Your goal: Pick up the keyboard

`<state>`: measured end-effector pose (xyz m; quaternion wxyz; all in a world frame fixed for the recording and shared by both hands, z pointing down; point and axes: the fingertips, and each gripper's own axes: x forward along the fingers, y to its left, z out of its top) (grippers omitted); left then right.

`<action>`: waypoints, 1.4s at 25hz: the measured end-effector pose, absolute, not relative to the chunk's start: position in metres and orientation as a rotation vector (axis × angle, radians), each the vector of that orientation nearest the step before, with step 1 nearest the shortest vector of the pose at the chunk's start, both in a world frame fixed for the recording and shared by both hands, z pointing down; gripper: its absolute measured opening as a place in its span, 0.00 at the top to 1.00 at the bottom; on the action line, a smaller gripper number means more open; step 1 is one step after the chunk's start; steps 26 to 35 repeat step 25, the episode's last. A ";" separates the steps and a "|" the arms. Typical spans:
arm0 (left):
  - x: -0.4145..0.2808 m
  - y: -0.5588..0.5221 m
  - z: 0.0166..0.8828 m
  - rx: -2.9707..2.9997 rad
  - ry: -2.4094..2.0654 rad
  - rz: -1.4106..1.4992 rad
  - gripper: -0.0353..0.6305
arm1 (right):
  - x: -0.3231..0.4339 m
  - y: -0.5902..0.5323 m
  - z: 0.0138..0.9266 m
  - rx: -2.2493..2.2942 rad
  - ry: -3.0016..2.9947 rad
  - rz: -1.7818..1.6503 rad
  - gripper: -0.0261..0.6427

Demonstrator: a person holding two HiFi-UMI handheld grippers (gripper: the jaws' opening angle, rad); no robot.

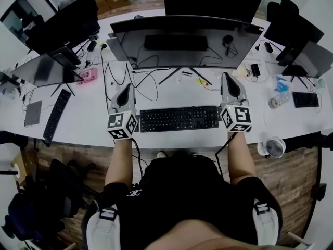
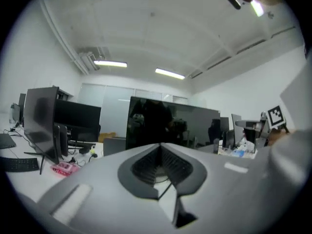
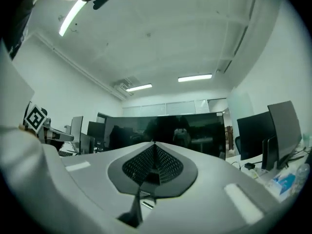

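Here the keyboard (image 1: 179, 119) lies flat on the white desk (image 1: 93, 120), near the front edge and square to it, directly in front of the person (image 1: 182, 202) and below the wide dark monitor (image 1: 182, 40). The left gripper (image 1: 126, 89) is just off the keyboard's left end and the right gripper (image 1: 228, 78) just off its right end, so the keyboard sits between the two, and neither touches it. Each gripper's marker cube faces the head camera, the left cube (image 1: 123, 126) by the keyboard's left front corner and the right cube (image 1: 237, 117) by its right end. In the left gripper view the left gripper (image 2: 160, 144) has its jaws pressed together along a thin seam with nothing between them, and it looks level across the room at the monitor (image 2: 170, 126). The right gripper view shows the same: the right gripper (image 3: 154, 143) has its jaws closed tip to tip and empty, facing the monitor (image 3: 165, 128) under strip ceiling lights (image 3: 195, 77). Each gripper view catches the other gripper's cube at its edge. Loose cables (image 1: 148, 79) run over the desk behind the keyboard, around the monitor's stand. A second keyboard (image 1: 56, 114) lies at an angle well to the left, and a small fan (image 1: 274, 147) sits off the desk's front edge at the right.
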<state>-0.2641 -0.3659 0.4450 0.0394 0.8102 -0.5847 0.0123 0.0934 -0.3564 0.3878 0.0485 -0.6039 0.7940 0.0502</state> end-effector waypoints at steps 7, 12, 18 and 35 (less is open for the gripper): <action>-0.256 -0.345 0.401 2.531 -1.825 -0.084 0.87 | 0.090 -0.343 0.375 -1.841 2.380 0.175 0.96; -0.249 -0.340 0.398 2.538 -1.807 -0.082 0.87 | 0.095 -0.341 0.375 -1.843 2.367 0.153 0.96; -0.242 -0.337 0.396 2.557 -1.788 -0.076 0.87 | 0.094 -0.338 0.377 -1.835 2.371 0.148 0.96; -0.241 -0.337 0.393 2.562 -1.779 -0.094 0.87 | 0.092 -0.340 0.379 -1.835 2.376 0.142 0.96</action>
